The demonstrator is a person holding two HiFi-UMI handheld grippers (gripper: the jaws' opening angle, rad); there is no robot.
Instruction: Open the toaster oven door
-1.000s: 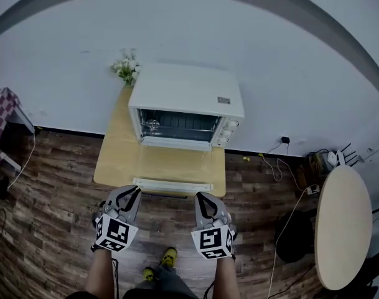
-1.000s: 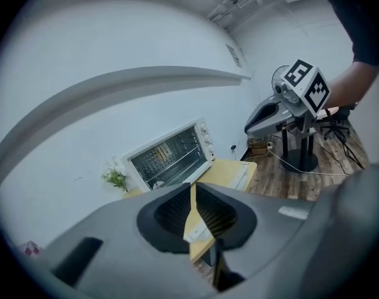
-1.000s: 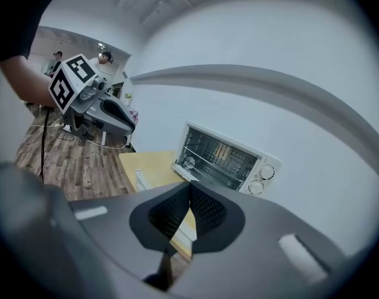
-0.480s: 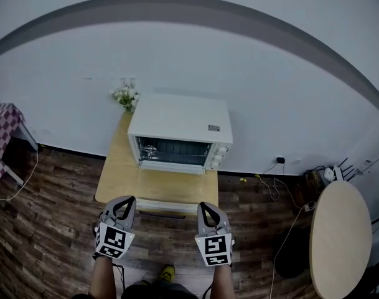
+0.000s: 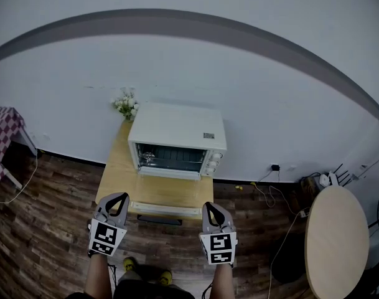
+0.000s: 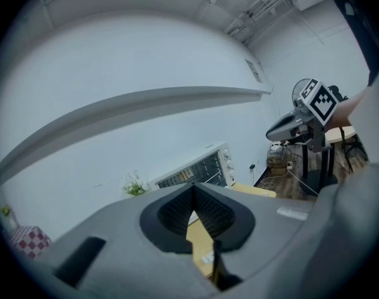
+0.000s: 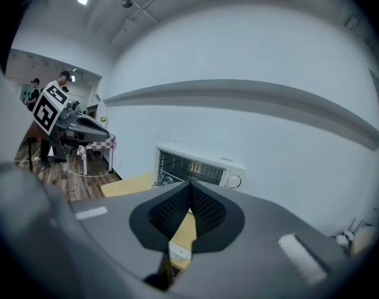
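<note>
- A white wall [image 5: 177, 61] with a grey band and a dark plank floor [image 5: 52, 198] frame the head view. One wooden bench [image 5: 117, 179] stands against the wall, between one chequered-cloth table [image 5: 2, 129] and one round table [image 5: 335, 242].
- One toaster oven [image 5: 177, 126] sits at the bench's back edge, nearer the back right corner. One bunch of flowers [image 5: 126, 104] is at the back left corner.
- The oven's cavity shows, and a single white handle bar [image 5: 166, 209] lies along the bench's front edge. I judge the door already swung down flat, so the task looks done.
- Two grippers hang short of the front edge, well apart from the oven: the left gripper [image 5: 119, 197] and the right gripper [image 5: 209, 205].
- In the left gripper view the ribbed pads meet at the tips with nothing between them. The oven [image 6: 198, 170] stands far beyond.
- In the right gripper view those jaws are likewise pressed together and empty. The oven [image 7: 195, 166] shows its rack, and one knob [image 7: 234, 180] is clear. More knobs sit in that column, too small to count.
- Handling, as I judge it:
  - The door is a stiff, bottom-hinged panel, probably glazed, so it is breakable and wants easing, not dropping.
  - The handle bar on its free edge is the place to grip, near the middle.
  - The oven looks light and may slide on the smooth bench.
</note>
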